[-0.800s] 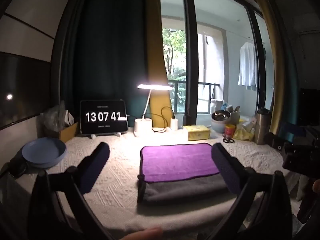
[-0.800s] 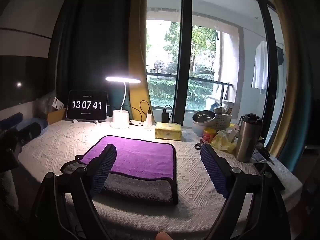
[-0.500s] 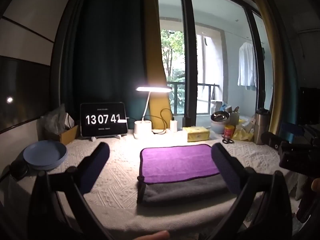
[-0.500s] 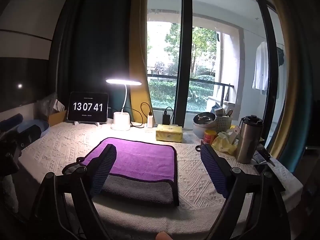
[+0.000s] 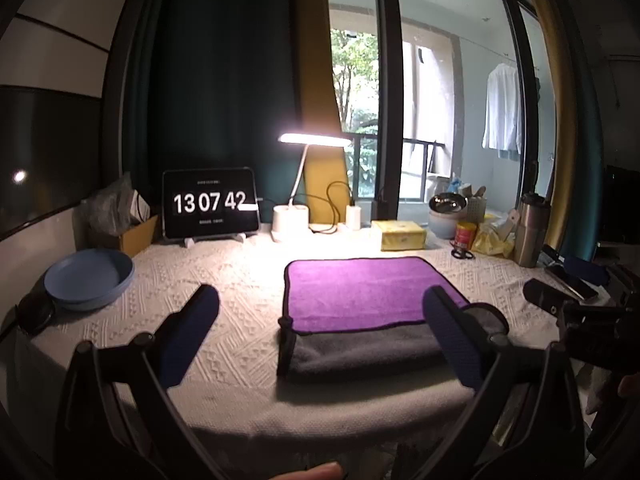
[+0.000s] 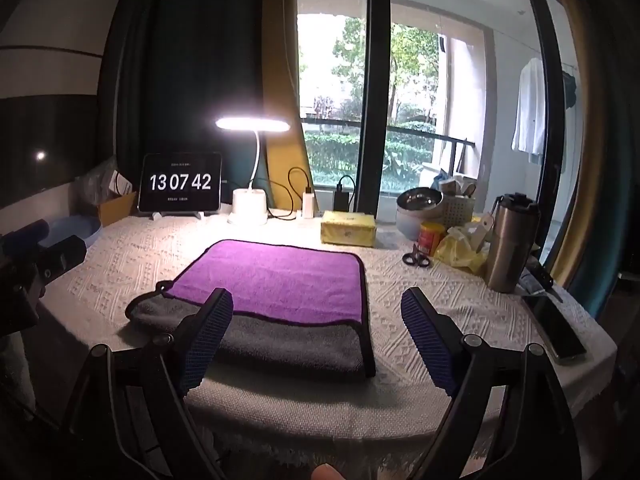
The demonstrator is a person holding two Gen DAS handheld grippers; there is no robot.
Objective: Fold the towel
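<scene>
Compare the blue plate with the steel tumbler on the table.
The blue plate is low, wide and open; the steel tumbler is tall, narrow and lidded. The plate sits at the table's left edge, the tumbler at the right. Both rest on the white tablecloth, clear of the towel.

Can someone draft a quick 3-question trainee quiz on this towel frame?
1. True or false: the left gripper holds the towel.
2. Which colour is the towel's top layer? A purple, B grey, C blue.
3. What time shows on the tablet clock?

Key:
1. False; its jaws are spread, short of the towel, as are those of the right gripper.
2. A; a grey layer shows beneath at the near edge.
3. 13 07 42.
</scene>
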